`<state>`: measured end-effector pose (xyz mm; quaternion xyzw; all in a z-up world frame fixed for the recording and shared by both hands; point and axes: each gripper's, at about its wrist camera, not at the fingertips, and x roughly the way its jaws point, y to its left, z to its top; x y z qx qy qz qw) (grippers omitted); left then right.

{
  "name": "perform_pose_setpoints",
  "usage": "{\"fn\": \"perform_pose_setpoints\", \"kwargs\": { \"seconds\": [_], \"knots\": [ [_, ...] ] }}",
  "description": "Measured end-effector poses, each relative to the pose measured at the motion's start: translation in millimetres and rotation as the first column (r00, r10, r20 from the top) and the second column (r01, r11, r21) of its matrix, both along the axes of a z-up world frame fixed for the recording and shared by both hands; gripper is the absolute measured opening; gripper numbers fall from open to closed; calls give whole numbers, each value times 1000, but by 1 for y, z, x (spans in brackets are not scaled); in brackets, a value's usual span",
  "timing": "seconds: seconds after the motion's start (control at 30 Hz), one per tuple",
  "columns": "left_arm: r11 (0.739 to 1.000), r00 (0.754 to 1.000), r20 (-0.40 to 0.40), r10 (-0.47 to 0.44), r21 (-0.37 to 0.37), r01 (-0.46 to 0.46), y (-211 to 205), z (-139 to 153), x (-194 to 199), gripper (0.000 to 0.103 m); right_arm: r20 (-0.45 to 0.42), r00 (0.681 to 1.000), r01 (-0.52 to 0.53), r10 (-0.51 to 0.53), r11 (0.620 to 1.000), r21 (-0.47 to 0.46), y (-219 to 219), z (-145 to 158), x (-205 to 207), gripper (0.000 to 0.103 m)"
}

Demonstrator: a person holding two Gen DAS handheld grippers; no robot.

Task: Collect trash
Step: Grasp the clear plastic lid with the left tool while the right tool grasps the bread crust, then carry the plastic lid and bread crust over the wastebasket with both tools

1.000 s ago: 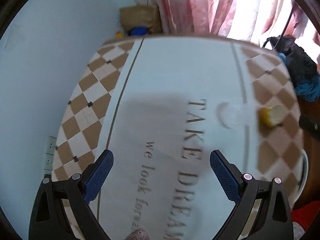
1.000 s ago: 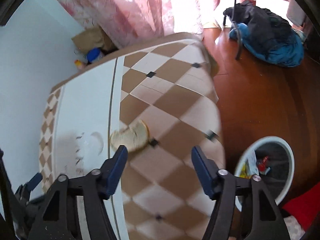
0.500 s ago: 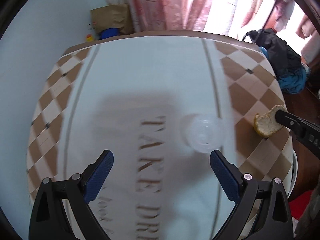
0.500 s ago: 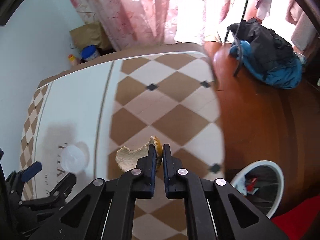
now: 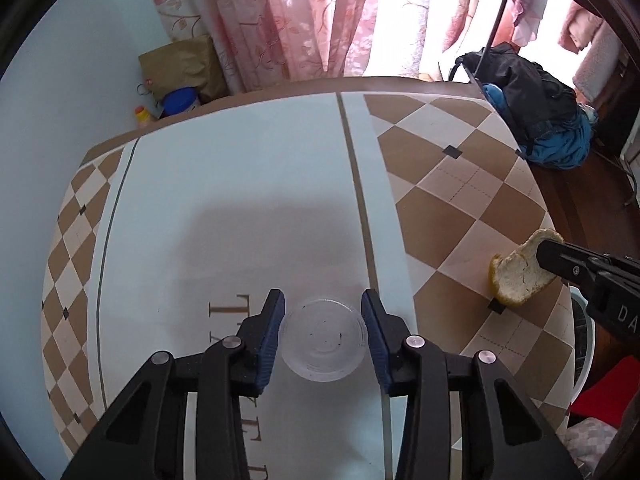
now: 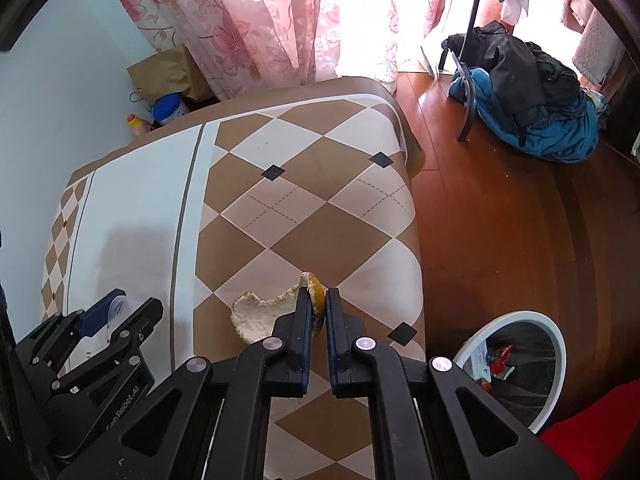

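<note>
a: left view — left gripper (image 5: 323, 322) down on the checked brown-and-white tablecloth (image 5: 448, 216), blue pads bracketing a clear round plastic lid (image 5: 323, 338). touching? can't tell.

b: right view — right gripper (image 6: 317, 312) clamped on the rim of a torn yellow fruit peel (image 6: 264, 314) near the table edge. white round waste bin (image 6: 520, 364) on the floor just beside.

The left gripper (image 5: 323, 322) has narrowed around the clear lid (image 5: 323, 338).

Pink floral curtains (image 6: 248, 20) (sunlit) above polished wooden floor (image 6: 500, 240).
</note>
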<state>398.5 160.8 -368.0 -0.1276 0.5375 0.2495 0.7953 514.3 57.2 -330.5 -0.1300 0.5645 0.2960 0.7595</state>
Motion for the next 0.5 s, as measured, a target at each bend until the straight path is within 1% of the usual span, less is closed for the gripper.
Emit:
{"fn": "perform_pose_setpoints", "kwargs": {
  "seconds": [0.17, 0.23, 0.37, 0.47, 0.5],
  "knots": [
    [1000, 1000, 27, 0, 27, -1, -6, 14, -7, 36, 6, 1000, 3, -3, 1000, 26, -9, 14, -6, 7],
    [999, 999, 48, 9, 37, -11, -10, 27, -15, 36, 11, 1000, 4, -4, 999, 44, -14, 23, -10, 7],
    [997, 995, 98, 12, 74, -19, -23, 62, -33, 36, 32, 999, 10, -14, 995, 98, -40, 52, -20, 7],
    [995, 990, 143, -7, 97, -6, -44, 94, -45, 36, 60, 998, 24, -33, 990, 142, -70, 81, -28, 7],
    [995, 988, 155, -16, 100, 0, -52, 103, -47, 36, 70, 997, 34, -46, 986, 162, -86, 94, -30, 7]
  ]
}}
